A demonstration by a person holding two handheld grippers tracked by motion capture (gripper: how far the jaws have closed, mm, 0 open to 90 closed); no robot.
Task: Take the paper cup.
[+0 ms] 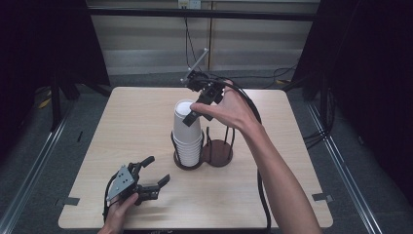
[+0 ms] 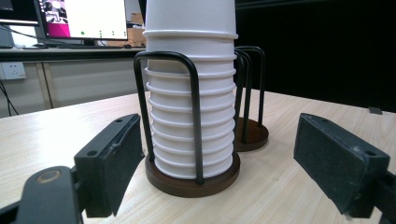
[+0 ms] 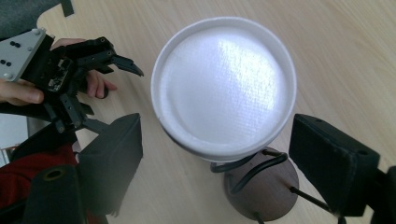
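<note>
From above, my right gripper hangs over the stack of white paper cups, its jaws spread wide with nothing between them. In the right gripper view the top cup, turned bottom-up, sits directly ahead between the two pads, which flank it without touching. The stack stands in the wire cup holder on the wooden table, below and slightly toward me from this claw. A second holder, empty, stands just beside it, touching at the base.

My left gripper rests low at the table's near edge, held in a hand, jaws also wide and empty. It looks along the table at the stack, which stands straight ahead of it and a little apart, the holder's black wire loops rising around the nested rims.

I judge the step in hand to be the approach for lifting off the top cup. The next move calls for lowering the right claw around the upper wall and closing gently, since thin paper will crush. The stack's long axis runs vertical; the cups point bases up, mouths down, so the pull should go straight up.
</note>
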